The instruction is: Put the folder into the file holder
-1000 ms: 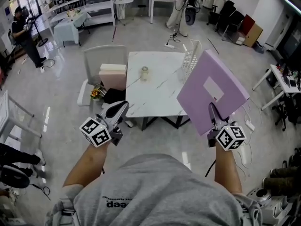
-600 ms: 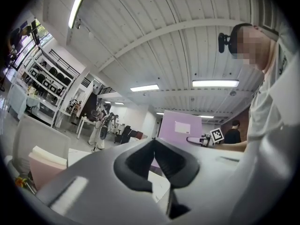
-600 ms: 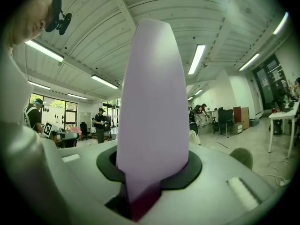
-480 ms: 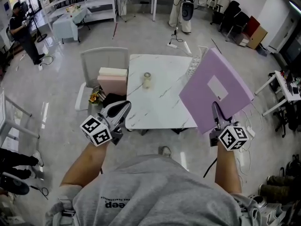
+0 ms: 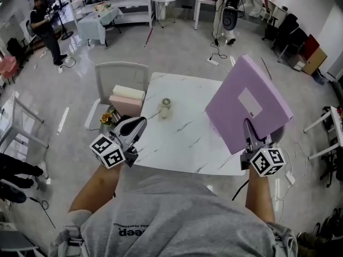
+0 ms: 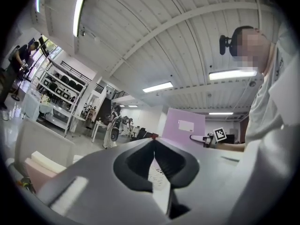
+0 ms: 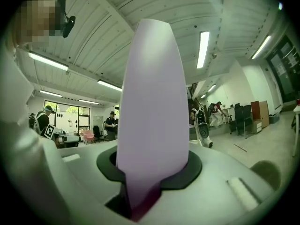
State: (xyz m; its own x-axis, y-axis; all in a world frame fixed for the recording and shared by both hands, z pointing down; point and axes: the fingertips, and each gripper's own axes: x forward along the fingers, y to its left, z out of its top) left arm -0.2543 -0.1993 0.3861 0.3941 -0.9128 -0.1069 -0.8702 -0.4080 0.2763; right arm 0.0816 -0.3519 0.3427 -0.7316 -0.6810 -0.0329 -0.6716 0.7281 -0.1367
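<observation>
A big purple folder [image 5: 249, 108] with a white label stands tilted above the right edge of the white marble table [image 5: 182, 133]. My right gripper [image 5: 250, 135] is shut on its lower edge. In the right gripper view the folder [image 7: 152, 107] rises straight up from between the dark pads of the right gripper [image 7: 149, 170]. My left gripper [image 5: 138, 123] hangs over the table's near left corner, shut and holding nothing. In the left gripper view the left gripper [image 6: 153, 142] has its tips meeting, with the folder [image 6: 183, 124] beyond. No file holder is visible; the folder covers the table's far right.
A small jar [image 5: 166, 107] stands on the table's left half. A white chair [image 5: 122, 75] at the table's left carries pink and cream boxes [image 5: 126, 101], with yellow flowers [image 5: 109, 118] beside them. A person [image 5: 45, 23] stands far back left; shelves and tables line the back.
The table has come nearer and now lies right under both grippers. The folder stays gripped and tilted the same way. The wire holder seen earlier at the table's far right is now hidden.
</observation>
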